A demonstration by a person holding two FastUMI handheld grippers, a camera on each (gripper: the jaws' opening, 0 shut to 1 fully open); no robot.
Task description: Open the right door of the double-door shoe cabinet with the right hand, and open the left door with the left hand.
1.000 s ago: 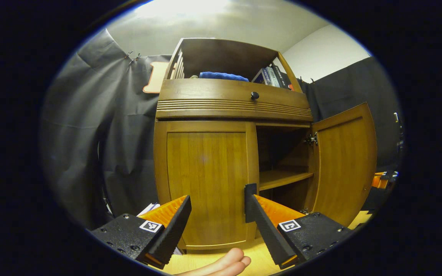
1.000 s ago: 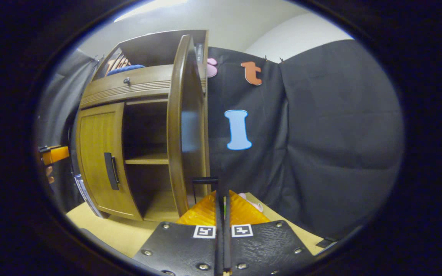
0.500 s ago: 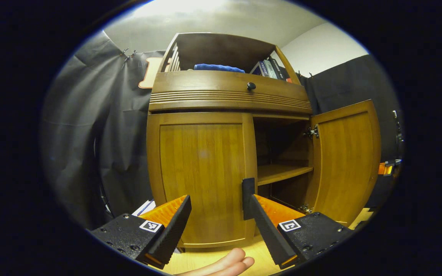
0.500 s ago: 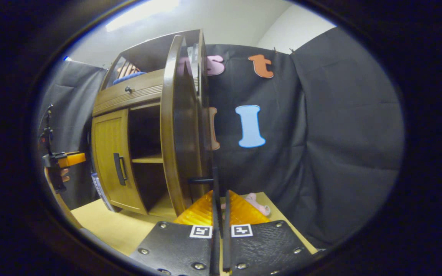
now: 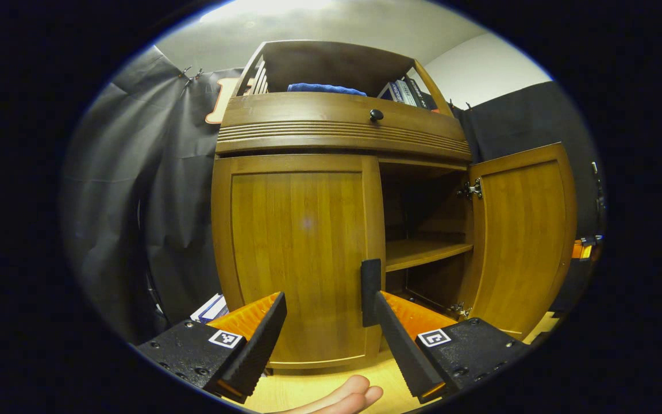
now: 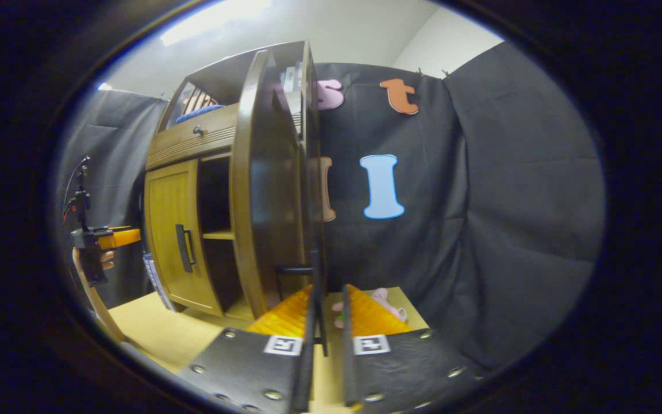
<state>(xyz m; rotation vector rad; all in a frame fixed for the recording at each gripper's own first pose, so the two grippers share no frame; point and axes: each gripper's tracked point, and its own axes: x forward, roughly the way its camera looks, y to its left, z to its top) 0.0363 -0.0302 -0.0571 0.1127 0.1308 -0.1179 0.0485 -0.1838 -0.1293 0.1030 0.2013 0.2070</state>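
The wooden shoe cabinet (image 5: 337,129) stands right in front of me in the left gripper view. Its left door (image 5: 296,253) is closed, with a dark upright handle (image 5: 370,287) at its inner edge. My left gripper (image 5: 325,307) is open just in front of that door, and one finger tip is level with the handle. The right door (image 5: 523,230) stands swung wide open. In the right gripper view this door (image 6: 265,184) is edge-on. My right gripper (image 6: 331,296) is slightly parted at its handle (image 6: 293,268), so the grip on the handle is loose.
Inside the cabinet there is a bare shelf (image 5: 426,252). A blue cloth (image 5: 322,89) and books (image 5: 405,92) sit on top, above a drawer knob (image 5: 376,115). Flat items (image 5: 210,307) lean at the cabinet's left foot. A pink object (image 6: 388,302) lies on the tabletop (image 6: 164,333).
My left gripper has come closer to the left door and its handle. The right gripper's fingers, shut on the right door's handle before, have parted. That door has swung a little wider.
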